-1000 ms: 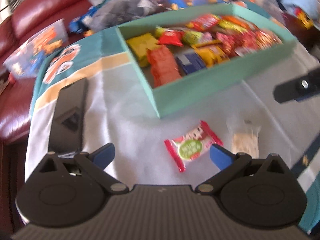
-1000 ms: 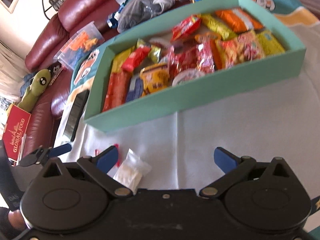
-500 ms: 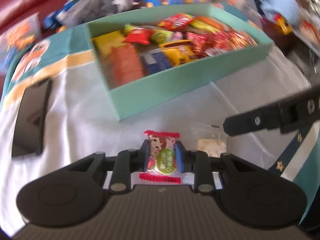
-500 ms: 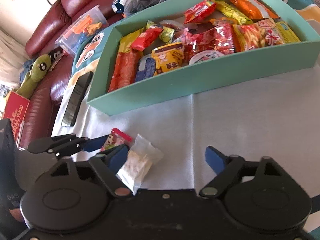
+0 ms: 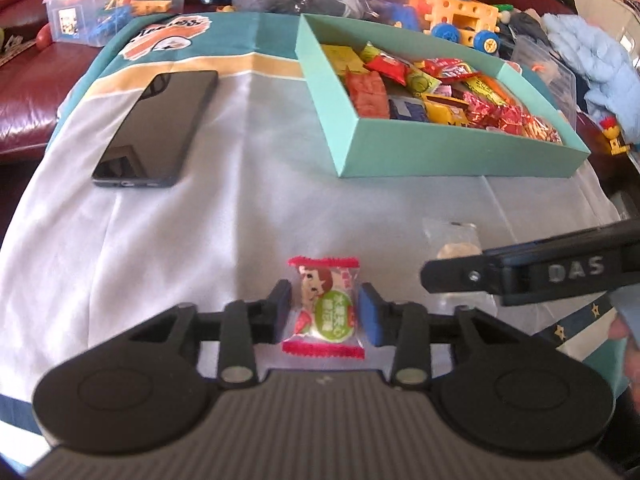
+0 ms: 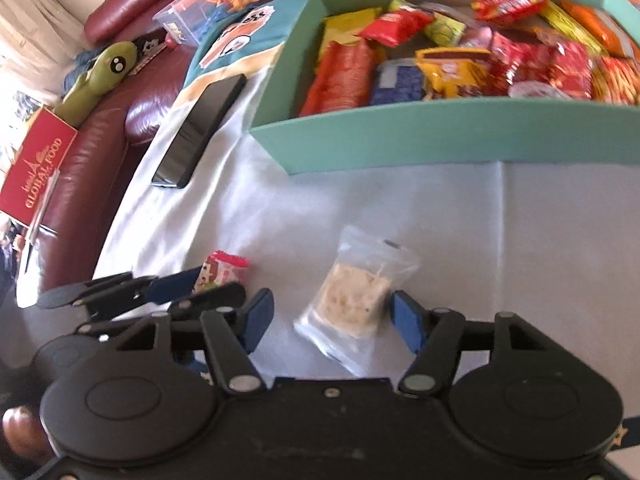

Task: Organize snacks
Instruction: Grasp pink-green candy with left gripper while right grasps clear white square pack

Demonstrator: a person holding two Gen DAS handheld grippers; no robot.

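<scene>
Box (image 5: pixel 440 156) already holds most snacks; two left on the worktop (image 5: pixel 240 220). Left gripper (image 5: pixel 325 316) jaws clenched on the candy (image 5: pixel 325 308). Right gripper (image 6: pixel 332 316) jaws spread around the clear packet (image 6: pixel 356 300), apparently not yet gripping.

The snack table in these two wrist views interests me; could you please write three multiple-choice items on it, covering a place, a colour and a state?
1. Where does the phone lie?
A. inside the box
B. on the cloth, left of the box
C. on the sofa

2. What colour is the snack box?
A. teal
B. red
C. white

3. How does the right gripper stand?
A. shut on the clear packet
B. open around the clear packet
C. far from any snack

Answers: 1 B, it rests flat on the cloth. 2 A, its walls are teal. 3 B, the clear packet lies between parted fingers, while the left gripper clamps the red-edged candy.
</scene>
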